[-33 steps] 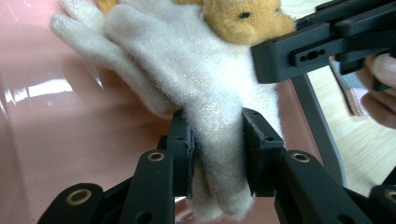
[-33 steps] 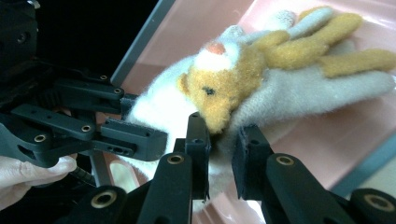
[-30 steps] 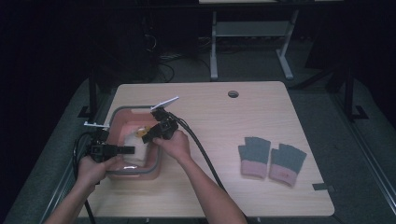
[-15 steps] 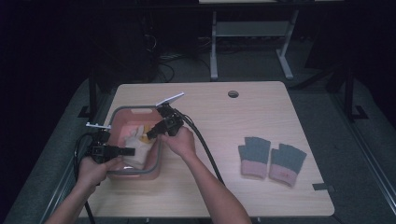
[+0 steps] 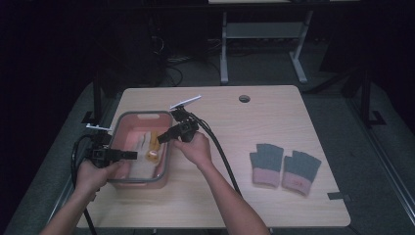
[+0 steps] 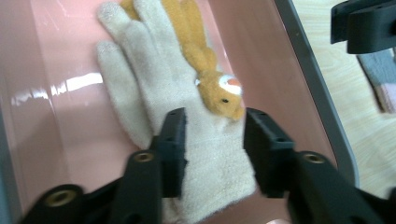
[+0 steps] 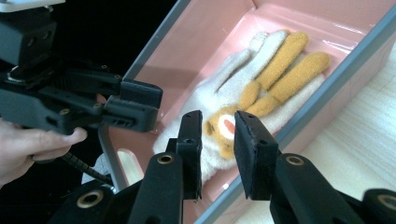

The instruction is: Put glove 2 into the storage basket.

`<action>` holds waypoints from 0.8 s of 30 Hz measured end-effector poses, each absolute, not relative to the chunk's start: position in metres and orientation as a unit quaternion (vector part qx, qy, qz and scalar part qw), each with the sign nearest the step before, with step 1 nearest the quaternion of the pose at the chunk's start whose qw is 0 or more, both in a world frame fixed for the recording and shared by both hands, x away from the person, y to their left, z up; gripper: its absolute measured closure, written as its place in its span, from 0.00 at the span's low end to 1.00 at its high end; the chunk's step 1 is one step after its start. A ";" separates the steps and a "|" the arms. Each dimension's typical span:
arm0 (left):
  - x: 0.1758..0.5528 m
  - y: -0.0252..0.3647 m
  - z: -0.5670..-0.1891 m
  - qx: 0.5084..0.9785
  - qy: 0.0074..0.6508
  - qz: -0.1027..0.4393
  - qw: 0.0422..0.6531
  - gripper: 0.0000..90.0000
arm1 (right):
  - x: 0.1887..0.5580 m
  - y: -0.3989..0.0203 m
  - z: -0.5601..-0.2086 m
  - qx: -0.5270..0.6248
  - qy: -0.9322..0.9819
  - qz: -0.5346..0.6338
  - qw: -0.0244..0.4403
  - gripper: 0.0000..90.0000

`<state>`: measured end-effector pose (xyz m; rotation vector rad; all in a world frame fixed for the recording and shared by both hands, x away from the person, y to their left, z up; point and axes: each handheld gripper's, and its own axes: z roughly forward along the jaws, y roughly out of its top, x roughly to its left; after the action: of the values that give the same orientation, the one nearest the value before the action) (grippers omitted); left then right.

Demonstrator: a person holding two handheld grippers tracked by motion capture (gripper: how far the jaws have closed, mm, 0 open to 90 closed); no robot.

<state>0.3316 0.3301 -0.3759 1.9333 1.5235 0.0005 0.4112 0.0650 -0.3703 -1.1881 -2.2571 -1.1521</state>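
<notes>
A cream glove (image 6: pixel 154 88) lies flat in the pink bin (image 5: pixel 139 115), with an orange animal-faced glove (image 6: pixel 196 42) on top of it. My left gripper (image 6: pixel 212 140) hovers over the cream cuff. Its jaws have just been opening and stand apart on either side of the cuff, not pressing it. My right gripper (image 7: pixel 217 135) hangs above the bin's right rim and points down at the gloves (image 7: pixel 261 74). Its jaws have parted a little and hold nothing. From above, the left gripper (image 5: pixel 134 155) reaches in from the bin's left and the right gripper (image 5: pixel 160 139) from its right.
A pair of grey gloves with pink cuffs (image 5: pixel 285 169) lies on the wooden table (image 5: pixel 235 196) at the right. A cable hole (image 5: pixel 244 98) sits near the far edge. Each gripper trails a black cable (image 5: pixel 222 161) toward the front.
The left jaws have parted from the glove cuff. The right gripper has drawn back up and to the right, away from the gloves, which now lie in the bin.
</notes>
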 end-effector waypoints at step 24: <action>0.343 0.314 -0.375 0.766 0.567 0.013 0.303 0.72 | 0.405 0.031 -0.361 -0.405 -0.784 -0.436 0.179 0.76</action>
<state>0.3433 0.3139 -0.3748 2.0290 1.5026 0.0346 0.4050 0.0314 -0.3614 -1.1444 -2.2150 -1.2326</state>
